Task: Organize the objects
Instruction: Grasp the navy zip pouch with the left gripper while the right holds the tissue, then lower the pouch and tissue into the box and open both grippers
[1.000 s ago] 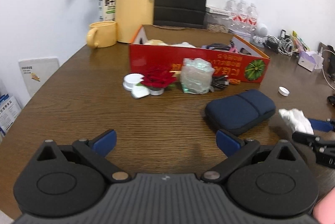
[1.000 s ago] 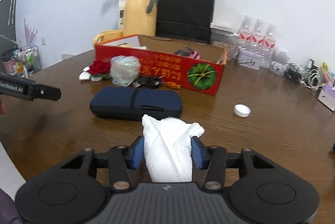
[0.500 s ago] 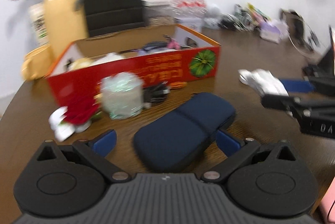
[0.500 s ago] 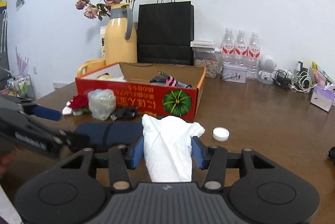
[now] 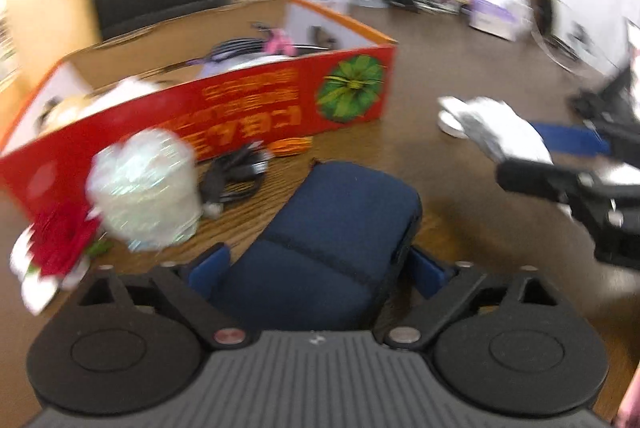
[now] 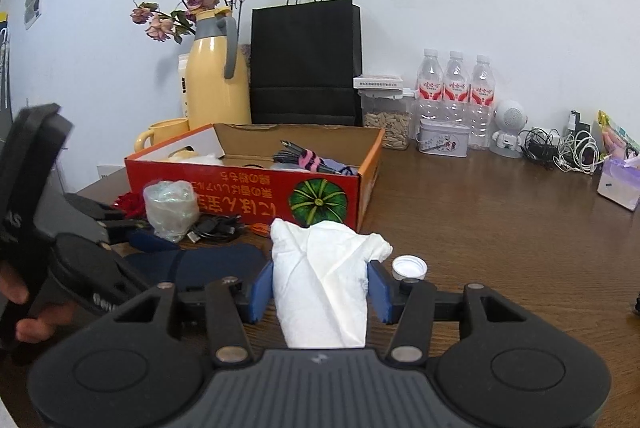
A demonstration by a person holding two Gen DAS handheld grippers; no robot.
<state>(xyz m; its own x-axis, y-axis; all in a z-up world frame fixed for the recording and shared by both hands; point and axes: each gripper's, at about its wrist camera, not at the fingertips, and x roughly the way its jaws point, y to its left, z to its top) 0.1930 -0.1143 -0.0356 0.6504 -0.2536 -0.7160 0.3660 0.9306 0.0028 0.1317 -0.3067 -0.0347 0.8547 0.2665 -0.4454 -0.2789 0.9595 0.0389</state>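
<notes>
Left wrist view (blurred): the left hand-held gripper (image 5: 318,270) straddles the near end of a dark blue pouch (image 5: 332,240) lying on the brown wooden surface (image 5: 436,76). Its jaws are closing, with the pouch between the blue pads; whether they already press on it cannot be told. Ahead and to the left lie a clear plastic bundle (image 5: 146,188), a red flower (image 5: 60,242) and black cables (image 5: 236,172), all in front of a red cardboard box (image 5: 256,100).

Right wrist view: the right hand-held gripper (image 6: 320,288) pinches a crumpled white tissue (image 6: 324,280) between its pads. Just beyond its right finger a white bottle cap (image 6: 409,267) rests on the surface. The box stands ahead, the pouch to the left, with the other gripper and a person's fingers (image 6: 24,312) there.
</notes>
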